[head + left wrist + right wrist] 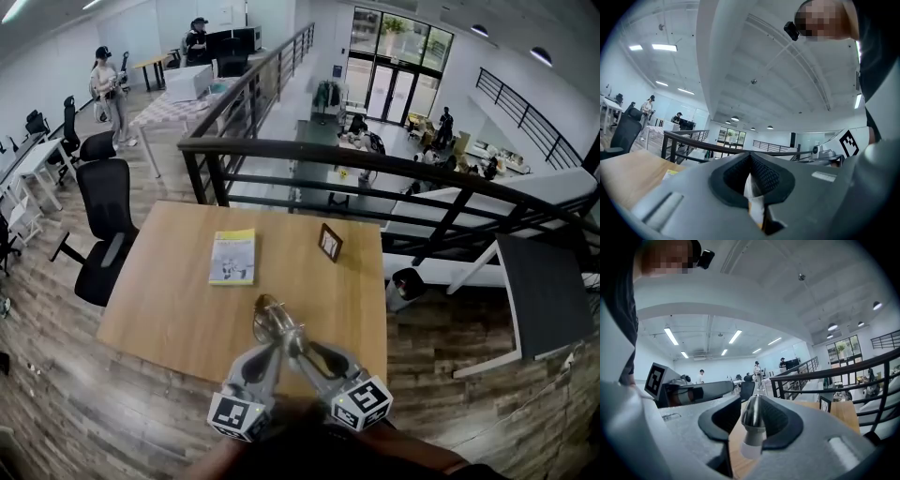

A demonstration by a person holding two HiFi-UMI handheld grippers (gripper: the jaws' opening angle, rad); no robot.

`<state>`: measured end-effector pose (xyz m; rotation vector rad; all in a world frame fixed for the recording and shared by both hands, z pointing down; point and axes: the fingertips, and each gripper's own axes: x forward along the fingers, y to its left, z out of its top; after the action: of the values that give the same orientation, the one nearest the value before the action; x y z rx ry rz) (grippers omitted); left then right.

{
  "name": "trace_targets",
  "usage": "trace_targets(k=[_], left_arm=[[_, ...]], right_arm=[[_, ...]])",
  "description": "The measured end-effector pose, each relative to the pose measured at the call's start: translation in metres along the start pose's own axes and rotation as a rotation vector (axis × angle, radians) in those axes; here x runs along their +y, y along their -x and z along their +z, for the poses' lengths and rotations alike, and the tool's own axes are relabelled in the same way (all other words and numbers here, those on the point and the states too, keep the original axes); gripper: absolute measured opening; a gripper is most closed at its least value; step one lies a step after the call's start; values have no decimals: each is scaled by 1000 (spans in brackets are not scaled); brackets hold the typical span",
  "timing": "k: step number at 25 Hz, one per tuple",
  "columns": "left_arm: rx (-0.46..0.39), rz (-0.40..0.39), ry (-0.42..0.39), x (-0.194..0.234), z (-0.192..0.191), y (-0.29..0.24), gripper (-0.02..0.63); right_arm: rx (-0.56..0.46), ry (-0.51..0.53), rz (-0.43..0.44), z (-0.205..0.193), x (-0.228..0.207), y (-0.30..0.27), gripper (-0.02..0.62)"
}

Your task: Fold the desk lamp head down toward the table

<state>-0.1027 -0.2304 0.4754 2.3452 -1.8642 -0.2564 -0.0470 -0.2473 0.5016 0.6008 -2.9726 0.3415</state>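
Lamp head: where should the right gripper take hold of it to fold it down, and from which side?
Grip the metal lamp head low on its straight sides, just above the white collar, not on the rounded tip, where pads would likely slip. Come in level from the near table edge; it stands roughly upright between the parted jaws of the right gripper.

A wooden table (169, 309) carries a yellow booklet (232, 257) and a small framed picture (330, 242).
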Motion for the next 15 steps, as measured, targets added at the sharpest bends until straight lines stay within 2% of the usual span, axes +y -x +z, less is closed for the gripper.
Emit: trace_targets(k=[3, 9, 13, 15], left_arm=[[38, -38, 21, 13, 5, -11, 0], [75, -153, 52, 29, 6, -27, 0], [87, -228, 63, 40, 6, -34, 0], [92, -274, 62, 42, 4, -37, 0]], right_arm=[[34, -22, -41, -6, -6, -12, 183], [57, -55, -141, -10, -19, -28, 261], [74, -68, -193, -15, -20, -36, 285], [85, -83, -193, -17, -17, -40, 285]])
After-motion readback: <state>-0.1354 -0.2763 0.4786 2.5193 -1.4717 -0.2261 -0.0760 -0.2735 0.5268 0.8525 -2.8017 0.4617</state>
